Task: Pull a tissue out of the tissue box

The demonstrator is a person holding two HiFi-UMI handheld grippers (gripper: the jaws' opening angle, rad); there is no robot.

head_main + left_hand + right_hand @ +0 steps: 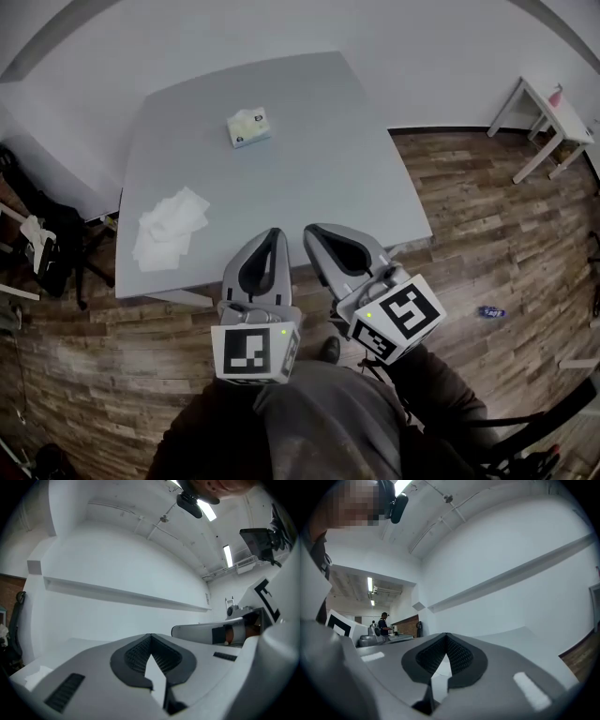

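A small tissue box (248, 127) with a pale green top stands at the far side of the grey table (319, 159). Several loose white tissues (169, 228) lie in a pile near the table's front left edge. My left gripper (273, 232) (150, 637) and right gripper (314, 230) (446, 635) are held side by side over the table's front edge, close to my body and far from the box. Both point level toward the white wall. Each pair of jaws meets at the tips with nothing between them.
A small white side table (553, 117) stands at the far right on the wood floor. Dark gear and a chair (47, 244) crowd the table's left side. A blue scrap (490, 311) lies on the floor. A person (384, 623) stands far off.
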